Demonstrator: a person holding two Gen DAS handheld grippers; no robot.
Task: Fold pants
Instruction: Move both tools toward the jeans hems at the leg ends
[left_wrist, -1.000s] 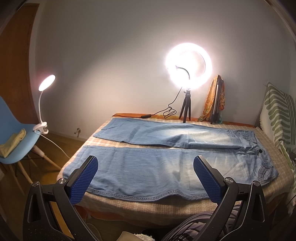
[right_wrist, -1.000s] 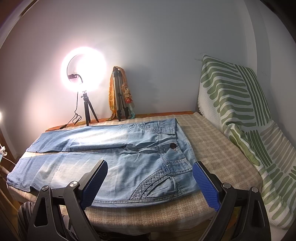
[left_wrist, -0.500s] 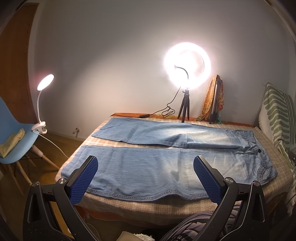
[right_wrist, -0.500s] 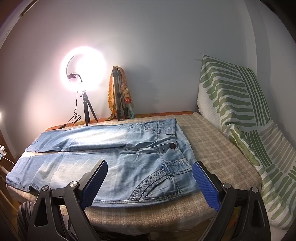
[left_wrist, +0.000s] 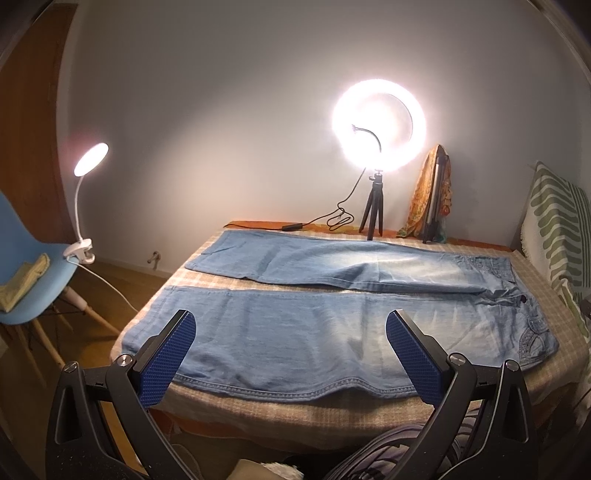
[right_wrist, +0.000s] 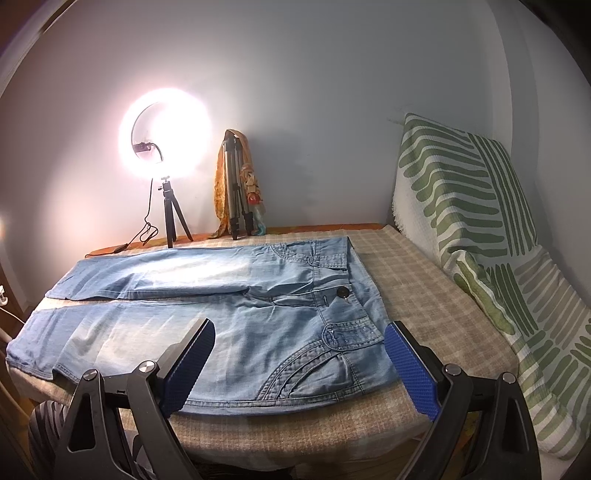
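Note:
Light blue jeans (left_wrist: 314, 325) lie spread flat on the checked bed cover (left_wrist: 280, 417), legs apart and pointing left, waist to the right. In the right wrist view the jeans (right_wrist: 258, 332) show their waistband, button and front pockets. My left gripper (left_wrist: 290, 354) is open and empty, held in front of the near leg's lower edge, apart from it. My right gripper (right_wrist: 299, 365) is open and empty, held in front of the near hip and pocket area, apart from the cloth.
A lit ring light on a small tripod (left_wrist: 376, 125) and a folded tripod with an orange cloth (left_wrist: 434, 195) stand at the bed's far edge. A green striped pillow (right_wrist: 480, 221) leans at the right. A blue chair (left_wrist: 29, 273) with a clip lamp (left_wrist: 88, 162) stands left.
Both grippers stay open. The views have shifted only slightly; the jeans have not moved.

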